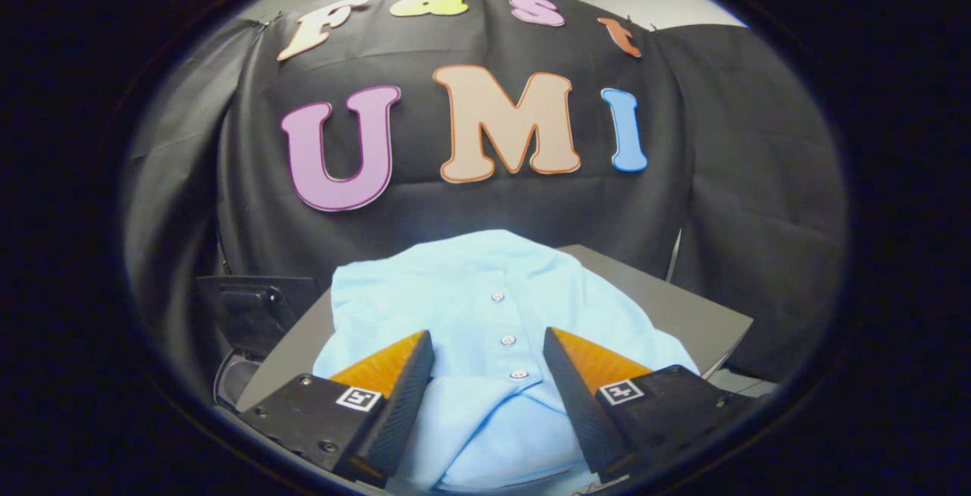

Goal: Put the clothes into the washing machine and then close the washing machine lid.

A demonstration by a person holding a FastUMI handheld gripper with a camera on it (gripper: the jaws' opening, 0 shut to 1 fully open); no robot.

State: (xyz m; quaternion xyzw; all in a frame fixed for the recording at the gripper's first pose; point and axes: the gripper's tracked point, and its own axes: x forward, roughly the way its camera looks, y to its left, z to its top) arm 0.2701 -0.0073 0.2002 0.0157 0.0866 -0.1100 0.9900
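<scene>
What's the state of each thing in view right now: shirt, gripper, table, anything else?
light blue shirt: lying folded on the table, placket buttoned, not gripped.
gripper: open, fingers apart over the shirt's collar and button placket.
grey table: bearing the shirt.
dark object: beside the table; too dark to tell its state.

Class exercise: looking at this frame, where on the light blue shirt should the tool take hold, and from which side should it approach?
Probably the raised fold by the button placket of the light blue shirt, coming down from above. The shirt lies flat on the grey table, so only bunched cloth gives the fingers something to pinch. The tool is open, its fingers straddling that spot.
</scene>
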